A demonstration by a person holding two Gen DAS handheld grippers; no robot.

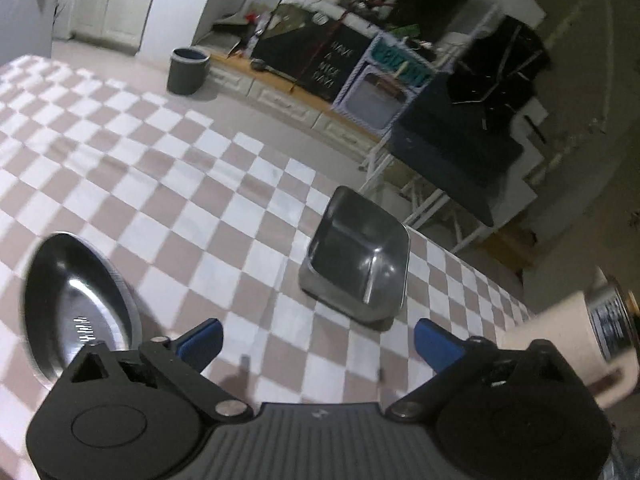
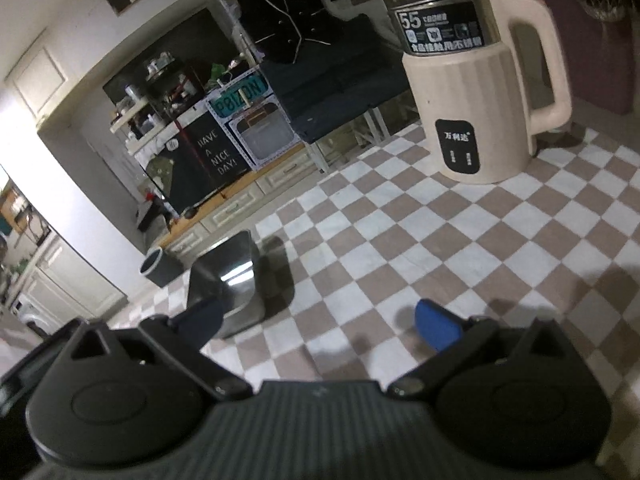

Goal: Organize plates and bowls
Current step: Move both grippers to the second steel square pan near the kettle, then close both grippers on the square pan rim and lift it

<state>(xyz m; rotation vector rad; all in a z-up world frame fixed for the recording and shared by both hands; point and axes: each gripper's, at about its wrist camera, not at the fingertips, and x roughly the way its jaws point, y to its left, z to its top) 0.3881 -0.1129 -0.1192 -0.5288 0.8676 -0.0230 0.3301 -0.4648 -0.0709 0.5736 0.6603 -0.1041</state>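
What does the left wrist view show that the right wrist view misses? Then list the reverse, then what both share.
Only the left wrist view shows the round steel plate lying on the checkered tablecloth, beside the left gripper, whose jaws stand open with nothing between them.

Only the right wrist view shows the whole cream kettle with its handle and label, and the right gripper, open and empty.

Both show the square steel bowl, the tablecloth, the grey bin on the floor and the "Have a nice day" board. The kettle's edge just enters the left view.
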